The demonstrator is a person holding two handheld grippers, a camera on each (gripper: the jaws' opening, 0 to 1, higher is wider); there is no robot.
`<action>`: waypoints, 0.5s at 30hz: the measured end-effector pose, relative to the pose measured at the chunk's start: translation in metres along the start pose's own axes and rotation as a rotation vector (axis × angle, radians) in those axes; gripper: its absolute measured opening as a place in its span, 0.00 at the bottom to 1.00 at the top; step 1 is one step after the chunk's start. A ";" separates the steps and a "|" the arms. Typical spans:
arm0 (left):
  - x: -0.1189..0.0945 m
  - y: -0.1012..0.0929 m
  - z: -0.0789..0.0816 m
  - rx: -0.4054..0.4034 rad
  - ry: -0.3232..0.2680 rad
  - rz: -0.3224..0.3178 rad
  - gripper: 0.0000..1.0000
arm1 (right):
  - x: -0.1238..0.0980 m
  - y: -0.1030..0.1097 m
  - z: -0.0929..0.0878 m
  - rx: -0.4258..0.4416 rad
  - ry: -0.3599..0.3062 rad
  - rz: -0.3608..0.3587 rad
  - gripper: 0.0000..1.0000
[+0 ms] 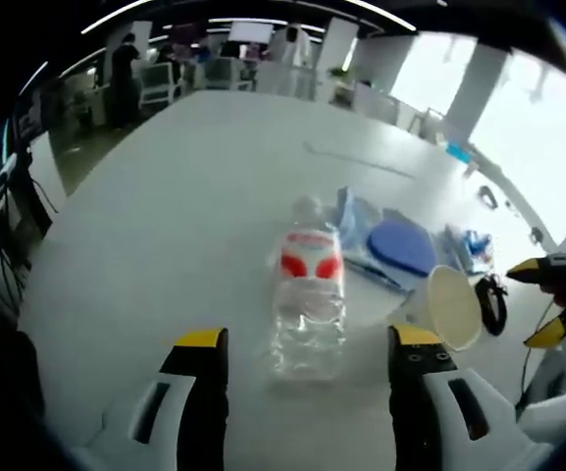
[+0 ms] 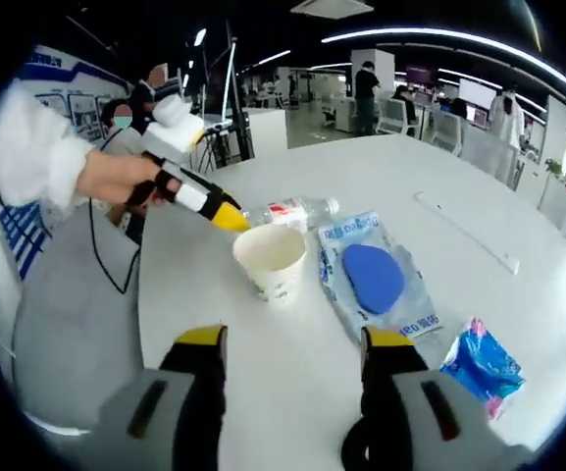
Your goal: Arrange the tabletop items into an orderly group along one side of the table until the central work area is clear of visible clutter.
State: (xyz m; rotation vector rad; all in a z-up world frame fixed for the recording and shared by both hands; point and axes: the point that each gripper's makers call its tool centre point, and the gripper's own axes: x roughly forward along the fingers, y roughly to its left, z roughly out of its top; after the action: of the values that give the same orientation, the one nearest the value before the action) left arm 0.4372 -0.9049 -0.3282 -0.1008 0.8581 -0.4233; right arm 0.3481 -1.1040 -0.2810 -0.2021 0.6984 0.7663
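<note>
A clear plastic bottle [image 1: 307, 294] with a red-and-white label lies on its side on the white table [image 1: 184, 226]. My left gripper [image 1: 308, 339] is open, and the bottle's base lies between its yellow-tipped jaws with a gap on each side. A white paper cup [image 1: 449, 304] stands just right of it. In the right gripper view a hand holds the left gripper [image 2: 222, 211] at the bottle [image 2: 287, 211], behind the cup [image 2: 271, 257]. My right gripper [image 2: 294, 339] is open and holds nothing, short of the cup; it also shows as the right gripper [image 1: 536, 302].
A clear bag with a blue oval pad [image 2: 373, 277] lies right of the cup. A small blue packet [image 2: 484, 361] sits nearer the table edge. A black cable [image 1: 493, 299] loops there too. A long clear strip [image 2: 464, 231] lies farther out. Desks and people stand beyond.
</note>
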 end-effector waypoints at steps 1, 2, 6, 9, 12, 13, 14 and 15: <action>0.000 -0.001 0.000 0.007 0.001 -0.001 0.62 | -0.002 -0.001 -0.002 0.007 -0.001 -0.004 0.53; 0.000 -0.001 0.000 0.010 0.003 -0.003 0.62 | -0.004 -0.002 -0.004 0.016 -0.002 -0.008 0.53; 0.000 -0.004 -0.001 0.015 0.004 -0.005 0.62 | -0.014 -0.006 -0.017 0.028 0.009 -0.026 0.53; 0.000 -0.005 -0.001 0.011 0.007 -0.005 0.62 | -0.022 -0.006 -0.023 0.047 0.006 -0.037 0.52; 0.000 -0.006 -0.001 0.010 0.008 -0.005 0.62 | -0.029 -0.006 -0.030 0.057 0.005 -0.051 0.52; 0.000 -0.006 -0.002 0.012 0.009 -0.004 0.62 | -0.030 -0.006 -0.032 0.060 0.007 -0.053 0.52; -0.001 -0.007 -0.001 0.018 0.010 -0.003 0.62 | -0.031 -0.007 -0.034 0.062 0.008 -0.055 0.52; -0.001 -0.008 -0.001 0.019 0.010 -0.003 0.62 | -0.033 -0.007 -0.036 0.065 0.009 -0.057 0.52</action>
State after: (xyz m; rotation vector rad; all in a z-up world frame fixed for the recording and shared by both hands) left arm 0.4333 -0.9113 -0.3263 -0.0822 0.8633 -0.4352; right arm 0.3180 -1.1419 -0.2874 -0.1659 0.7224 0.6874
